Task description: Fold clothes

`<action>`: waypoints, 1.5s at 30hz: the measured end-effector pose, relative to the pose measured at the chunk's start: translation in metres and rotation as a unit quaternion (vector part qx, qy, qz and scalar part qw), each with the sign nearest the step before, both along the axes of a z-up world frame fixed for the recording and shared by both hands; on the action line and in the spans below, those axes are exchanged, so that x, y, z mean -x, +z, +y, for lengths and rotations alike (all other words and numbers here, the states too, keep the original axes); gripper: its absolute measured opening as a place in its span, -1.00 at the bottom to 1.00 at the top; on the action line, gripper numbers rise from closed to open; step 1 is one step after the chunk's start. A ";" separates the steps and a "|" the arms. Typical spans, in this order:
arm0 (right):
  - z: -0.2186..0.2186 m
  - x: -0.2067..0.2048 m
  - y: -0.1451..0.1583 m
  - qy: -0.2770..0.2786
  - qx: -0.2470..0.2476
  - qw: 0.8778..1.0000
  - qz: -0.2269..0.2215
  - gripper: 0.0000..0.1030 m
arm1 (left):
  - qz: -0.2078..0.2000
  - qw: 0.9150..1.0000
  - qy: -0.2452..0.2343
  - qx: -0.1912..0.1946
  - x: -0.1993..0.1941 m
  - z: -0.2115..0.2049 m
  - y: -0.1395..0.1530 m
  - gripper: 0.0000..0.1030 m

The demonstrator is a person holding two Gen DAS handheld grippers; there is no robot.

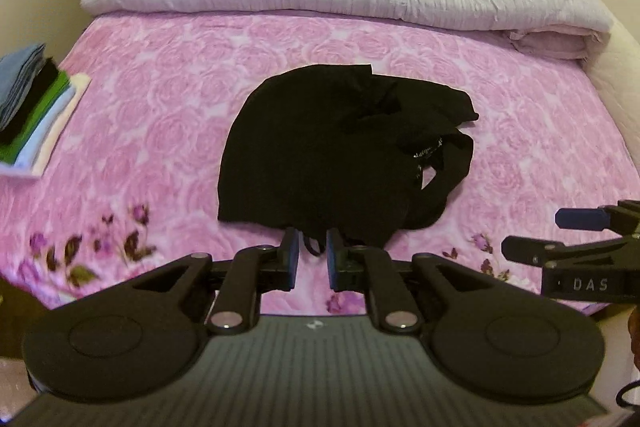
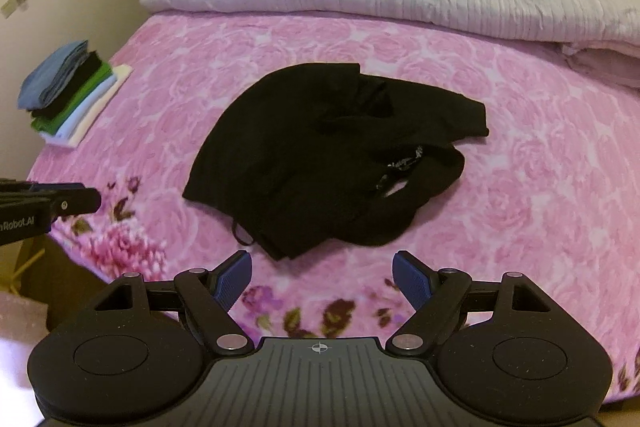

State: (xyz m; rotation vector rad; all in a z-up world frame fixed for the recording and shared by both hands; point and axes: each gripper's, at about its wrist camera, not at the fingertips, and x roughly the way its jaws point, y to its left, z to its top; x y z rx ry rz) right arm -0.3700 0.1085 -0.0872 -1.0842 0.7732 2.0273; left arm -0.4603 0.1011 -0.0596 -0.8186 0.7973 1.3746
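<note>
Centrally on pink bedspread (image 2: 520, 187): crumpled black garment (image 1: 340, 155), unfolded. Left gripper (image 1: 311, 259) narrowly parted at near hem, gripping nothing. Right gripper (image 2: 322, 279) spread wide, short of garment.

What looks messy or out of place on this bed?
The crumpled black fabric garment lies bunched mid-bed on the pink rose-patterned bedspread, sleeves twisted and its label showing, unlike the neat stack of folded clothes at the left edge.

Both wrist views aimed from foot of pink rose-patterned bed (image 1: 160, 75) toward headboard, low, near; crumpled black garment (image 2: 320, 155) shared centrally.
</note>
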 end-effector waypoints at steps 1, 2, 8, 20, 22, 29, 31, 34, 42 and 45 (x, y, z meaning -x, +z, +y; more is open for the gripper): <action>0.000 0.005 0.001 -0.006 0.001 1.000 0.000 0.57 | -0.001 1.000 -0.008 0.001 0.003 0.005 0.000 -0.79; -0.001 0.009 0.001 -0.013 0.002 1.000 0.000 0.57 | -0.002 1.000 -0.016 0.002 0.006 0.010 -0.001 -0.79; 0.002 0.022 -0.006 -0.061 0.013 0.998 -0.011 0.57 | -0.012 0.998 -0.067 0.011 0.016 0.030 -0.009 -0.79; 0.009 0.042 -0.022 -0.096 0.031 0.995 -0.023 0.57 | -0.017 0.995 -0.091 0.036 0.030 0.044 -0.032 -0.78; 0.009 0.046 -0.024 -0.096 0.034 0.994 -0.026 0.57 | -0.018 0.995 -0.089 0.042 0.034 0.044 -0.036 -0.78; 0.012 0.055 -0.037 -0.097 0.048 0.994 -0.032 0.57 | -0.022 0.994 -0.083 0.061 0.048 0.049 -0.055 -0.78; 0.015 0.059 -0.042 -0.099 0.054 0.993 -0.035 0.57 | -0.023 0.994 -0.083 0.068 0.051 0.051 -0.061 -0.78; 0.019 0.063 -0.051 -0.101 0.063 0.992 -0.041 0.57 | -0.024 0.993 -0.081 0.080 0.056 0.055 -0.072 -0.77; 0.030 0.078 -0.084 -0.111 0.088 0.989 -0.051 0.57 | -0.041 0.991 -0.068 0.104 0.075 0.072 -0.112 -0.64; 0.038 0.076 -0.102 -0.138 0.113 0.984 0.011 0.57 | -0.058 0.991 -0.049 0.112 0.087 0.080 -0.132 -0.47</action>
